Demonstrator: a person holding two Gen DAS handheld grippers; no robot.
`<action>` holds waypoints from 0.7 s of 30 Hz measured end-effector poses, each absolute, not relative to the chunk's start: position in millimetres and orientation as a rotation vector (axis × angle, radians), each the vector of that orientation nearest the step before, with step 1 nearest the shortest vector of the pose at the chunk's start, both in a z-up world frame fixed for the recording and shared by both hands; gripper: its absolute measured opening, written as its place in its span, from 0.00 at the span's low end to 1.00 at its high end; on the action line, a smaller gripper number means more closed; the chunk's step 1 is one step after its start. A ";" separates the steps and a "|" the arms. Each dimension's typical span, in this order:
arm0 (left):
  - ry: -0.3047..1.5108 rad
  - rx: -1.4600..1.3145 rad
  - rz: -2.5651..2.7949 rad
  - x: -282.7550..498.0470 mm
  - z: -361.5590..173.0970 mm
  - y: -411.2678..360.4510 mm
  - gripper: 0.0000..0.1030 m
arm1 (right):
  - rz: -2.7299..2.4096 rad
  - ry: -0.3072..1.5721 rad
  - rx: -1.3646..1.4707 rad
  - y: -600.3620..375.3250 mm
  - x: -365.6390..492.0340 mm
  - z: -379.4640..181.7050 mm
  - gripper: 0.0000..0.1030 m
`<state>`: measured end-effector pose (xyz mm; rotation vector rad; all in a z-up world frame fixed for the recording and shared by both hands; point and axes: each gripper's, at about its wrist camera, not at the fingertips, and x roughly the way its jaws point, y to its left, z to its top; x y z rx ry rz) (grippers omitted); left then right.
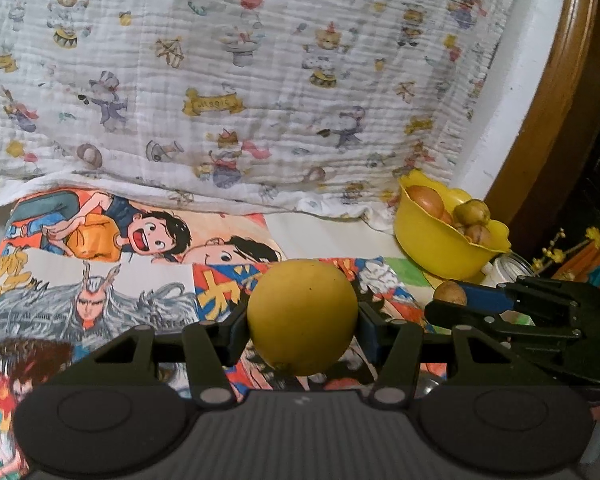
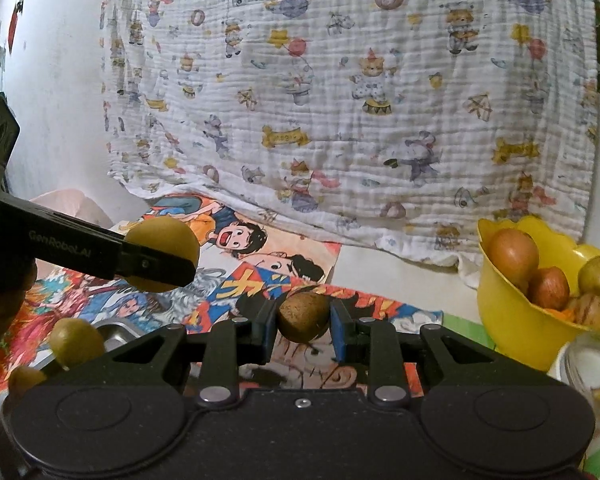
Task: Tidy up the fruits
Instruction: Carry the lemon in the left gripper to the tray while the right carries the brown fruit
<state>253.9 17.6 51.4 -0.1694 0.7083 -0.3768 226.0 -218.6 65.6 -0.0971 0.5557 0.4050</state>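
Note:
My left gripper (image 1: 302,318) is shut on a large yellow round fruit (image 1: 302,316), held above the cartoon-print mat (image 1: 100,280). It also shows in the right wrist view (image 2: 162,254) at the left, clamped in the left gripper. My right gripper (image 2: 303,316) is shut on a small brown fruit (image 2: 303,316); that fruit also shows at the right of the left wrist view (image 1: 450,293). A yellow bowl (image 1: 432,240) holding several fruits stands at the right, also seen in the right wrist view (image 2: 512,320).
A printed white cloth (image 1: 260,80) hangs behind the mat. A metal tray (image 2: 116,330) with two small green-yellow fruits (image 2: 76,342) lies at lower left. A glass jar (image 2: 588,364) stands below the bowl. A wooden rail (image 1: 560,100) curves at the right.

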 end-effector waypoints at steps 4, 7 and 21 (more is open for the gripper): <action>0.705 -0.190 -0.389 234.5 51.8 15.5 0.57 | 0.413 0.560 -0.089 -223.9 208.4 65.3 0.29; 0.704 -0.201 -0.397 222.2 51.2 13.3 0.57 | 0.419 0.569 -0.088 -227.9 195.8 63.8 0.29; 0.723 -0.229 -0.404 184.6 41.6 8.7 0.57 | 0.418 0.626 -0.073 -247.9 154.6 51.2 0.29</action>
